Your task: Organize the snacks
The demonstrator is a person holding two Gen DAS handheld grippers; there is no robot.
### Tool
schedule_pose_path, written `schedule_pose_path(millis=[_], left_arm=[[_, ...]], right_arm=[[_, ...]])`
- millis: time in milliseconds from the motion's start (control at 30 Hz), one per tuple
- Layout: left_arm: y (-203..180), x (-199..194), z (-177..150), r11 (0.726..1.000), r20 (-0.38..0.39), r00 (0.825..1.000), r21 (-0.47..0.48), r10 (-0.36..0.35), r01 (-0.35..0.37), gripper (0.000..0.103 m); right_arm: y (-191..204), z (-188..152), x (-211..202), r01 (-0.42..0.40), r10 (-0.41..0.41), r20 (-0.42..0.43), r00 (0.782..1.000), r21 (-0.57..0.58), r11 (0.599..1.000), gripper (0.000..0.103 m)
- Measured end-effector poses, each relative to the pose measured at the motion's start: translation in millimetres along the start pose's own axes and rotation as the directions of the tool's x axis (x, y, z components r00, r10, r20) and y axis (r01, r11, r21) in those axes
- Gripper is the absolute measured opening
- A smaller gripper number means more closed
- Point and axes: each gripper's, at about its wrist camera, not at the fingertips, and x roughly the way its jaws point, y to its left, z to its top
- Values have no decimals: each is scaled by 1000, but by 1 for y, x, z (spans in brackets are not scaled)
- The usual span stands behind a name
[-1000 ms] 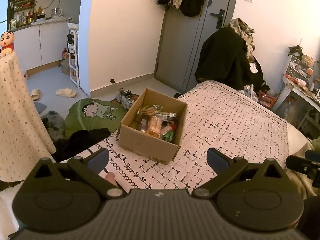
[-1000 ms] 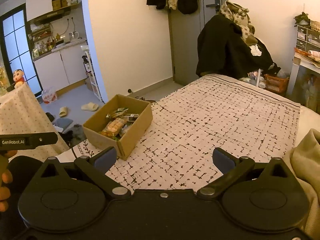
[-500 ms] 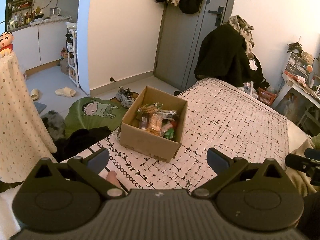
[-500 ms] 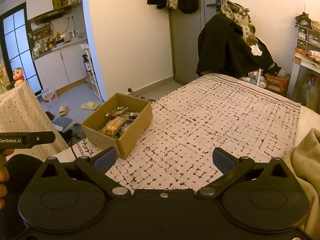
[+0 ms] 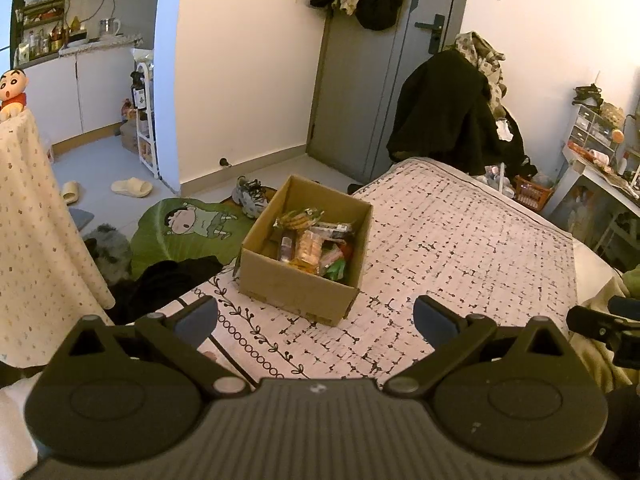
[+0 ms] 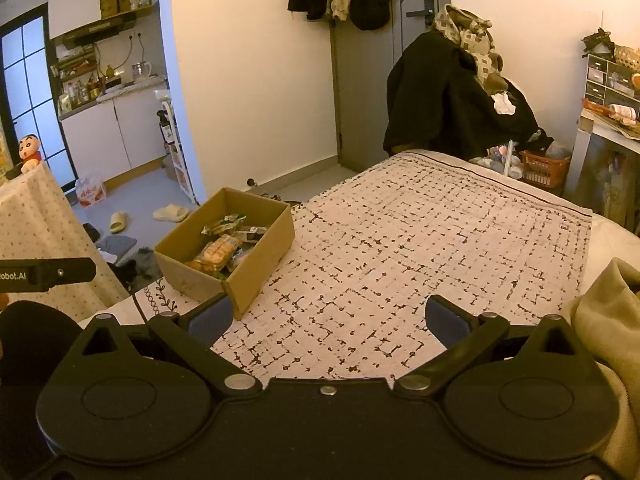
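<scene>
My left gripper (image 5: 316, 318) hangs level with its jaws spread wide and nothing between the pads. My right gripper (image 6: 327, 318) is the same, wide apart and empty. Each shows at the edge of the other's view: the left one's body at my far left, the right one's at my far right.
</scene>
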Motion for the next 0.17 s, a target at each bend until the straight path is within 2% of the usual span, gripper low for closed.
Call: schedule_pose_path(millis=[167], left_arm=[[-3, -4, 1, 1000, 18, 1000, 3, 12, -12, 103]], right_arm=[[1, -1, -1, -5, 5, -1, 1000, -11, 1000, 103]])
